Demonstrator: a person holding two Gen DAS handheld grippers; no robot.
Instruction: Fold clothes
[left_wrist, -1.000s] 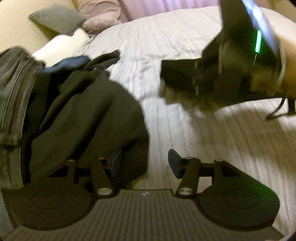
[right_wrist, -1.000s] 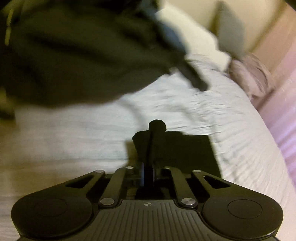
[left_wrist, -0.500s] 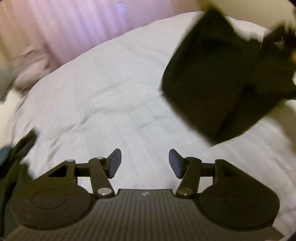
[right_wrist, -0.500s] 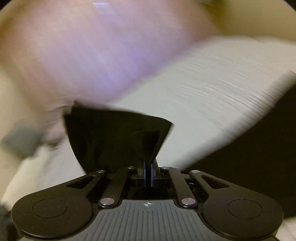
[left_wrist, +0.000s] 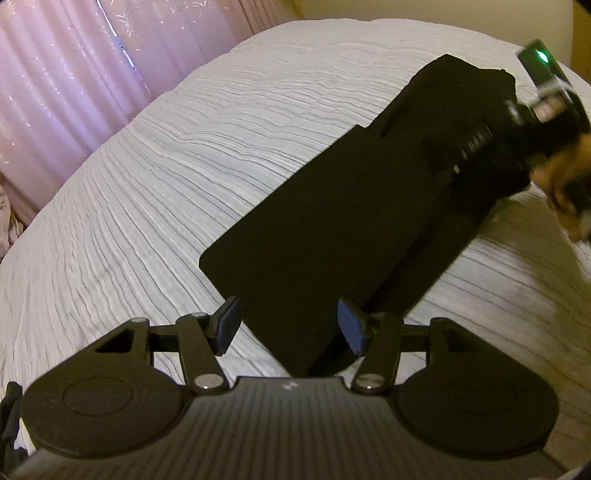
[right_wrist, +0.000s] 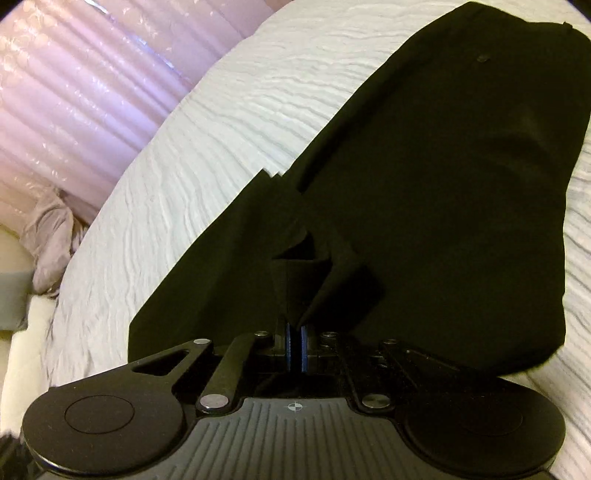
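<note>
White bed, black garment in right tongs

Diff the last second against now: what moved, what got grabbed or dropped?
The right tool carried the black garment away from the clothes pile and laid it out along the bed. The left tool swung off the pile and now sits over the garment's near end, nothing between its pads. Unchanged: right tool shut on the garment, left tool open.
</note>
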